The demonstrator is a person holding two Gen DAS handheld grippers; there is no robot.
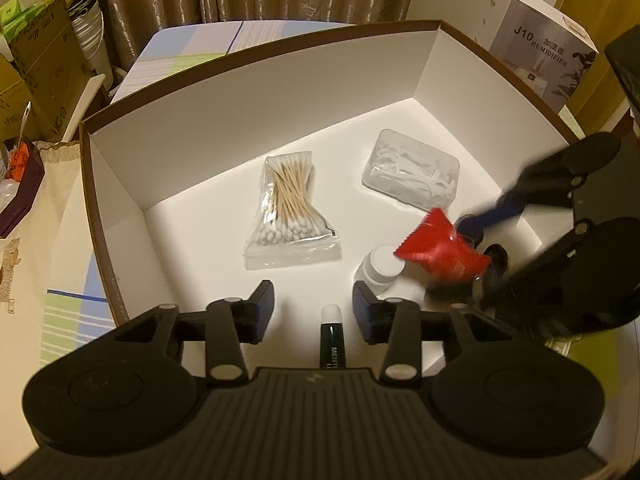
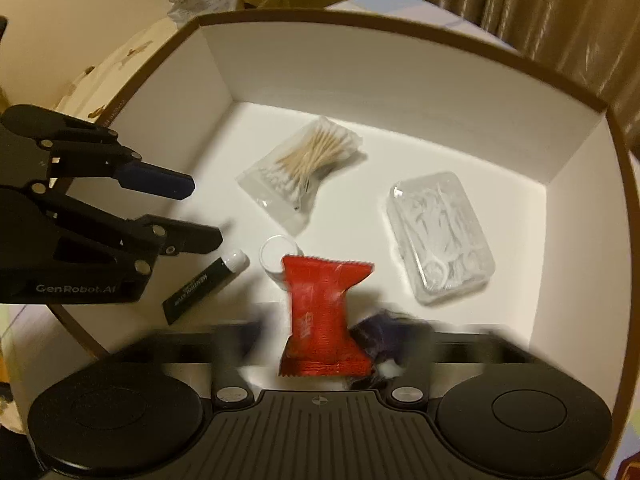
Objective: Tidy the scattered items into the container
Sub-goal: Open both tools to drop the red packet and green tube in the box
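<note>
**Two drops over the box**

Left gripper (image 1: 314, 312), jaws apart, hangs over the dark tube (image 1: 331, 336) on the box (image 1: 256, 120) floor. Right gripper (image 2: 320, 332), jaws apart: the red packet (image 2: 324, 320) between them could land on the white bottle (image 2: 276, 256) and tip it. One cotton-swab bag (image 1: 290, 212), one floss-pick case (image 1: 412, 172).

The right gripper (image 2: 320, 336) at the bottom of its own view is smeared by motion blur, so whether its fingers touch the red packet (image 2: 322, 320) cannot be told. That packet hides part of the white bottle (image 2: 276, 256).
</note>
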